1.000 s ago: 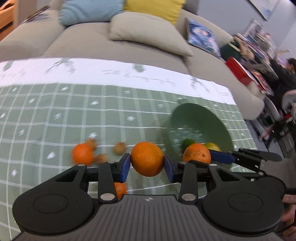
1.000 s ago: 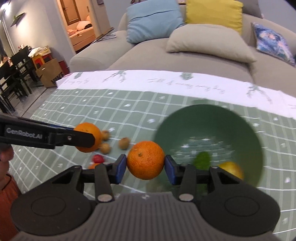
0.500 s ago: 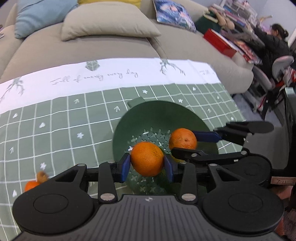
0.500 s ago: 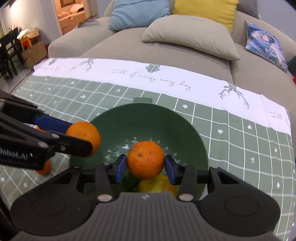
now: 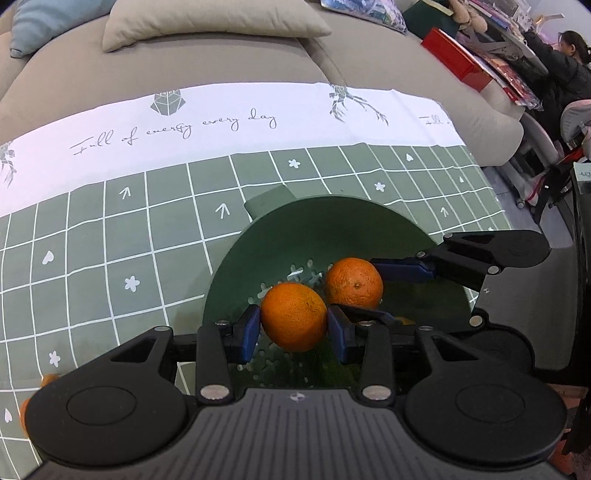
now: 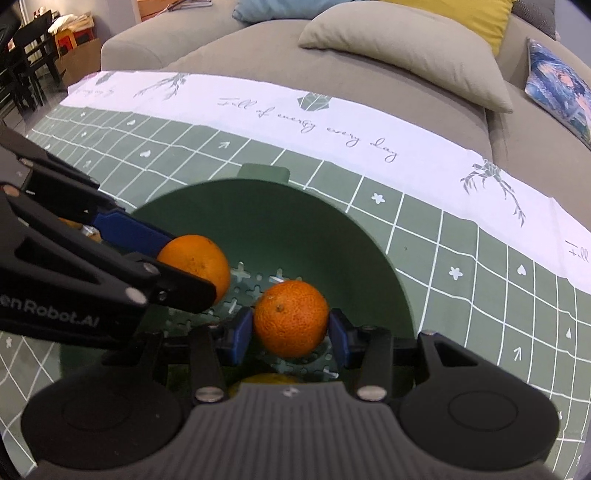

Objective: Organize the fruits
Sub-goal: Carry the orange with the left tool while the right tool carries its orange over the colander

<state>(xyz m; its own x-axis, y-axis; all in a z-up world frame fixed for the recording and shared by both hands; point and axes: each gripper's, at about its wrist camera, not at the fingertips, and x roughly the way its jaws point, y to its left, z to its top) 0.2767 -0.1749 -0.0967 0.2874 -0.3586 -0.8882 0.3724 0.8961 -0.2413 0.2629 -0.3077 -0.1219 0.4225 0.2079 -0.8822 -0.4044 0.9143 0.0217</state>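
From the left wrist view, the left gripper (image 5: 294, 325) was clamped on an orange (image 5: 294, 316), its blue pads pressed to the fruit's two sides. The fruit hung over the inside of the green colander (image 5: 325, 229), above the perforated bottom. Just to its right, the right gripper (image 5: 364, 291) came in from the side, closed on a second orange (image 5: 354, 283) over the same bowl; the two fruits sat very near each other (whether they touched could not be told). The colander stood on the green checked tablecloth (image 5: 110, 240), whose white border carried cursive lettering. Behind it ran a grey sofa (image 5: 184, 70) with a beige cushion (image 5: 207, 22).

From the right wrist view, the right gripper (image 6: 291, 330) held the second orange (image 6: 291, 318) tightly between its pads, above the colander's (image 6: 280, 206) slotted floor. The left gripper (image 6: 173, 266) reached in from the left with its orange (image 6: 199, 260) pinched at its tip, also over the bowl and slightly apart from the other fruit here. A yellow fruit (image 6: 266, 378) peeked out below the right gripper's body, mostly hidden. A small tab handle (image 6: 263, 172) showed on the colander's far rim.
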